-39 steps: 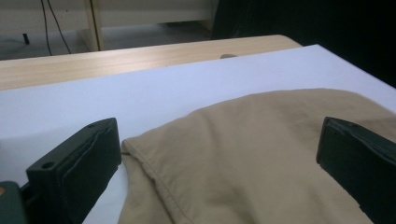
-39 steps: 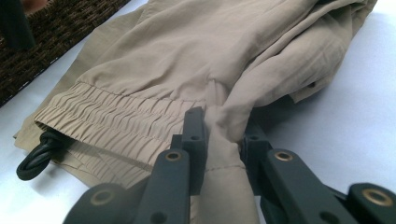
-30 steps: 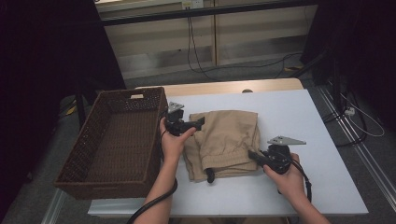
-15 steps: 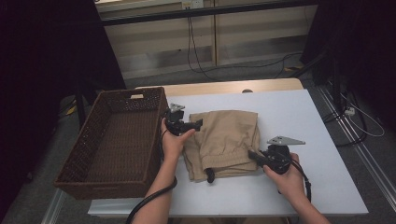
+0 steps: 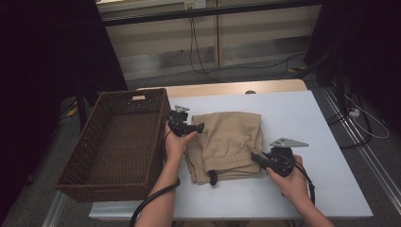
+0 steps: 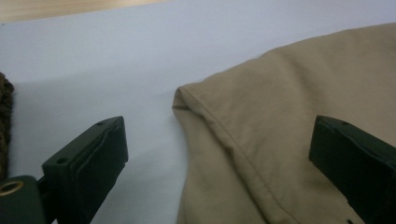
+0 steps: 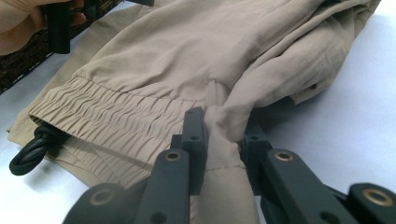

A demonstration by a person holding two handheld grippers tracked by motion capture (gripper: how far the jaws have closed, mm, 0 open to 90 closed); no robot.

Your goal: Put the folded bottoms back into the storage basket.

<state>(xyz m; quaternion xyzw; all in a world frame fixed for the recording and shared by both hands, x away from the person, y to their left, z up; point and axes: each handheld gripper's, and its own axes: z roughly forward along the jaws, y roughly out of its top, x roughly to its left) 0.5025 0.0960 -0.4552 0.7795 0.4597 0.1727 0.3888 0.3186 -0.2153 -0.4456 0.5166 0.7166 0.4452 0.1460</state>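
Right gripper (image 7: 223,140), low in its own frame, was clamped on a pinch of the tan pants (image 5: 227,144) near the waistband. Left gripper (image 6: 219,154) had its jaws wide but just been easing in, with the pants' far corner lying loose between them, nothing pinched yet. Pants sat folded mid-frame on the table (image 5: 302,113), just right of the basket (image 5: 113,142). I'd say one corner's grabbed, second grab pending, and the basket had nothing in it.

on the table: counted items
1 folded tan trousers (image 5: 229,144), 1 wicker basket (image 5: 94,163), 1 white table (image 5: 321,184), 2 handheld grippers: left gripper (image 5: 195,127), right gripper (image 5: 257,158).
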